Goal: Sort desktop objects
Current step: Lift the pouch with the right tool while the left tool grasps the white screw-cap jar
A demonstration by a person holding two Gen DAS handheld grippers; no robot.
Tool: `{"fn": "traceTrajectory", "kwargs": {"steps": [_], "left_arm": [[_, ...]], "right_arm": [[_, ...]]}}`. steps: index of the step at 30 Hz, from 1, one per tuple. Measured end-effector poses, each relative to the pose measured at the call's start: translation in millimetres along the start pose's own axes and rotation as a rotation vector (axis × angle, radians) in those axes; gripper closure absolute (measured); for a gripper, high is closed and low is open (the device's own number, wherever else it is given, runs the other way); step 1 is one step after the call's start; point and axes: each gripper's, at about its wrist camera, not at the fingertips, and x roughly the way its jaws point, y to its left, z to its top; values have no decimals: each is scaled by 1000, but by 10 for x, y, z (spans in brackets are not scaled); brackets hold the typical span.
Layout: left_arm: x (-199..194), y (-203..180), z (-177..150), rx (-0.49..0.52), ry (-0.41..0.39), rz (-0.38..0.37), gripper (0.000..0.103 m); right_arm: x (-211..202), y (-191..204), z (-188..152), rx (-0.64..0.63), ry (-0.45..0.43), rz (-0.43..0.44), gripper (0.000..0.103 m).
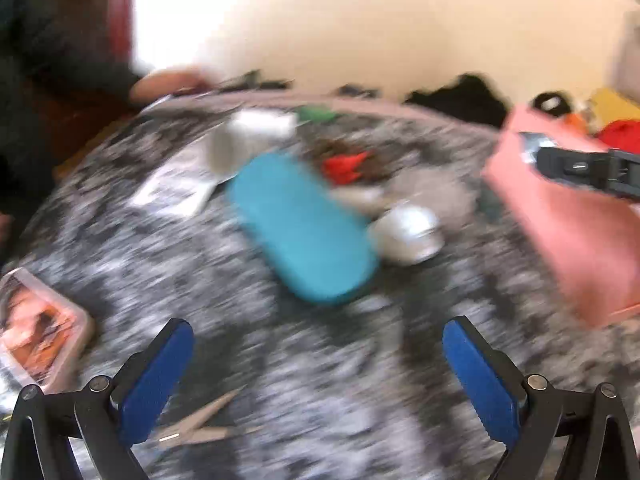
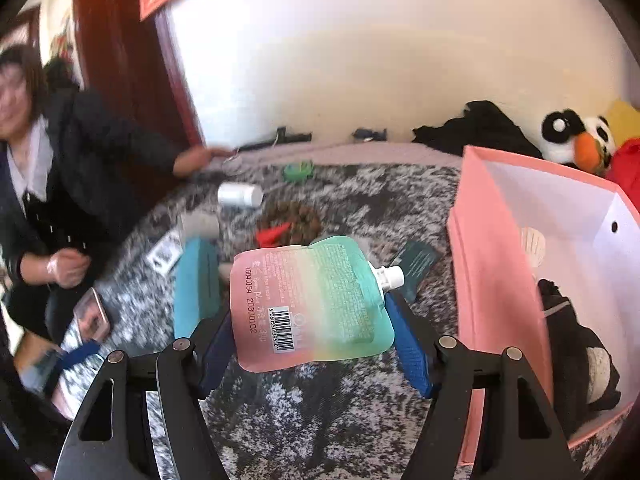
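My right gripper (image 2: 310, 324) is shut on a pink-and-green spout pouch (image 2: 308, 300) and holds it above the grey mottled carpet, just left of the open pink box (image 2: 496, 280). My left gripper (image 1: 318, 344) is open and empty, low over the carpet, with a teal oblong case (image 1: 300, 228) ahead of it. The left wrist view is blurred by motion. The teal case also shows in the right wrist view (image 2: 196, 284). The pink box (image 1: 568, 224) stands at the right in the left wrist view, with the right gripper's tip (image 1: 576, 168) in front of it.
A white bottle (image 2: 240, 194), a cardboard tube (image 2: 198, 224), a red piece (image 2: 274, 234), a green object (image 2: 298, 171) and a dark card (image 2: 416, 264) lie on the carpet. Tweezers (image 1: 200, 424) and a photo card (image 1: 40, 332) lie near my left gripper. A person (image 2: 52, 184) sits at the left.
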Motion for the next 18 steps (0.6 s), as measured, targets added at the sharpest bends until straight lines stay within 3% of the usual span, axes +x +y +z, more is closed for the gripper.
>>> {"fn": "traceTrajectory", "kwargs": {"steps": [3, 6, 9, 12, 14, 18], "left_arm": [[129, -396, 113, 106, -62, -75, 0], [458, -674, 185, 194, -75, -71, 0], [875, -705, 270, 197, -13, -46, 1], [1251, -602, 326, 159, 63, -5, 10], [1404, -547, 355, 148, 100, 28, 23], [1707, -606, 352, 189, 199, 83, 24]], "right_arm": [[-96, -169, 78, 53, -17, 0, 30], [-161, -292, 110, 89, -24, 13, 30], [-253, -369, 163, 94, -40, 14, 30], [-346, -423, 225, 102, -61, 27, 30], [-389, -438, 262, 104, -76, 29, 29], [-411, -444, 307, 111, -81, 48, 29]]}}
